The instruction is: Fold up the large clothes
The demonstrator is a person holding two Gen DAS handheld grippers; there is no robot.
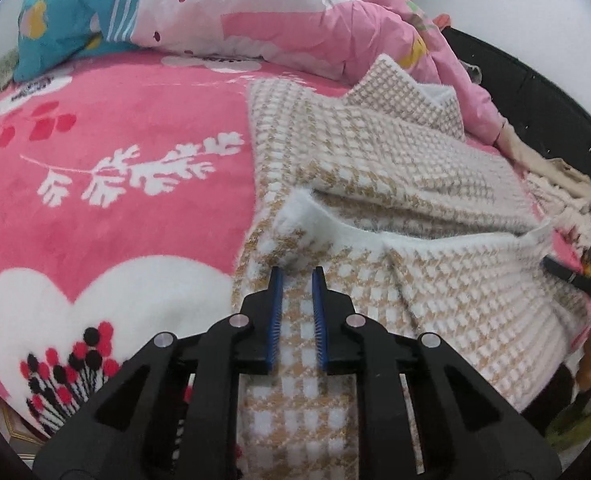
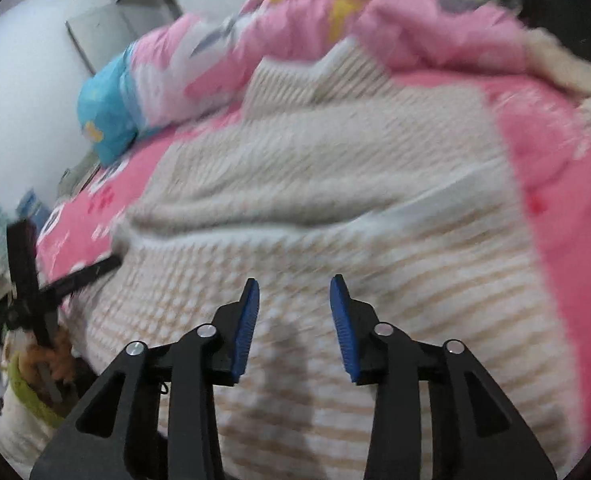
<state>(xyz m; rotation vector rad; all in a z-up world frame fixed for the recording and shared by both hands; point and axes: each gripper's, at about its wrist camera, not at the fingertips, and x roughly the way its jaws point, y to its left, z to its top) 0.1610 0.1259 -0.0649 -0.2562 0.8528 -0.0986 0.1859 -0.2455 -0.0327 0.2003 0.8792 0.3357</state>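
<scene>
On the bed, over the pink blanket (image 1: pixel 135 208), I see the houndstooth garment (image 1: pixel 395 184) spread out, white-and-tan woven cloth with a fluffy white lining showing where a flap is turned back near its middle. It occupies the right half of the left wrist view and reaches from the near edge of the bed up toward the crumpled pink quilt (image 1: pixel 295 12). A blue pillow (image 1: pixel 59 12) lies at the far left, touching the quilt.

My left claw (image 1: pixel 298 276) hovers above the near part of the garment. Its blue pads stand a narrow gap apart, with cloth visible below that gap (nothing is pinched between them).

My right claw (image 2: pixel 294 288) is over the same garment (image 2: pixel 335 184), nearer its right side. Its pads stand moderately apart and empty; the right wrist view is motion-blurred, so fine contact cannot be judged, but no cloth rises between the pads. The left claw (image 2: pixel 95 268) appears at that view's left edge, at the garment's left border.
</scene>
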